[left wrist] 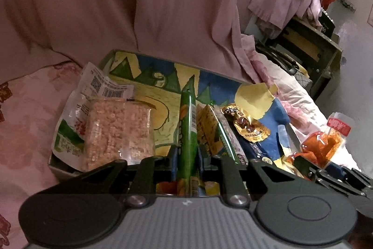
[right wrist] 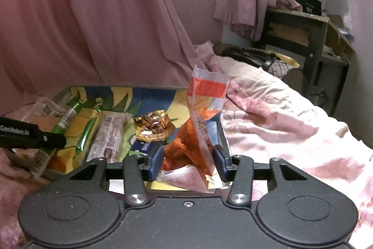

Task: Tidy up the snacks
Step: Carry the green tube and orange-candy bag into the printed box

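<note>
Left gripper (left wrist: pixel 187 155) clamped on the green stick pack (left wrist: pixel 186 132), held on edge over the near side of the box lid (left wrist: pixel 144 62), a shallow patterned tray resting on the pink bedspread (right wrist: pixel 279 123). Right gripper (right wrist: pixel 187 160) with pads apart, bracketing the orange snack bag (right wrist: pixel 198 137) at the tray's right edge; whether the pads actually touch the film cannot be told. Already lying inside: puffed rice bar (left wrist: pixel 119 132) at the left edge over a white pouch (left wrist: pixel 77 123), yellow carton (left wrist: pixel 207 127) and a slim wrapped bar (left wrist: pixel 229 141) just beside the green pack, gold foil candy (left wrist: pixel 249 125) toward the right. Best handled, judging from this layout, by lowering the green pack flat into the bare strip between rice bar and carton, parallel to both, then releasing only once it rests on the tray floor. For the orange bag, better to close low on the filled part, not the flimsy header, and keep it clear of the foil candy.
</note>
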`<state>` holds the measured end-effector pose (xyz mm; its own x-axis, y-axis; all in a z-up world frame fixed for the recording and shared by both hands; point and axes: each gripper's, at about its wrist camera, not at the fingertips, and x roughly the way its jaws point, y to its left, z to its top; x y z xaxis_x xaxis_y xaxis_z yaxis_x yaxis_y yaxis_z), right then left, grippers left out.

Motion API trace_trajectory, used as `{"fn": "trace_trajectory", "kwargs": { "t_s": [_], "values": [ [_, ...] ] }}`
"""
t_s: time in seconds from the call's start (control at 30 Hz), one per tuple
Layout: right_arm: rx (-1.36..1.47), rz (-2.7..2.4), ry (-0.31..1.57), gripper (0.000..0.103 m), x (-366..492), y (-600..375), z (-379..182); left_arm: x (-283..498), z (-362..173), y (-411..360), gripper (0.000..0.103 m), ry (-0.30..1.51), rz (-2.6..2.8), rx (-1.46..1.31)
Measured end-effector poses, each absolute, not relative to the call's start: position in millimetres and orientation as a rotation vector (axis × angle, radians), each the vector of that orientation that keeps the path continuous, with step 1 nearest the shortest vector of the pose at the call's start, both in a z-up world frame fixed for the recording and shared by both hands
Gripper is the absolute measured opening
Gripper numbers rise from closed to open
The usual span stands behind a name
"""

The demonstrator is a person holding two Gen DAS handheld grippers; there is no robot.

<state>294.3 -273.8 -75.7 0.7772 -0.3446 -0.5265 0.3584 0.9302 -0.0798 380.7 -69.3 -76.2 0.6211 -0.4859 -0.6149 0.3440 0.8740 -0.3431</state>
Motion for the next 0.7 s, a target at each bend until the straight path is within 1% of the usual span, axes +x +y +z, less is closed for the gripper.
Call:
{"fn": "trace_trajectory", "kwargs": {
  "t_s": [0.33, 0.5, 0.7],
  "values": [
    [0.036, -0.356, 0.617, 0.051, 300.6, -272.4, -80.6, 382.2, -80.8, -70.6, 0.019, 0.792, -0.455, -0.184],
    [0.042, -0.354, 0.619, 0.054, 300.7, -273.0, -81.0, 381.7, -80.9, -69.7, 0.019, 0.793, -0.455, -0.186],
    [0.044, -0.352, 0.619, 0.055, 300.1, -273.2, -81.4, 380.3, -80.5, -70.1, 0.019, 0.788, -0.454, -0.182]
  ]
}}
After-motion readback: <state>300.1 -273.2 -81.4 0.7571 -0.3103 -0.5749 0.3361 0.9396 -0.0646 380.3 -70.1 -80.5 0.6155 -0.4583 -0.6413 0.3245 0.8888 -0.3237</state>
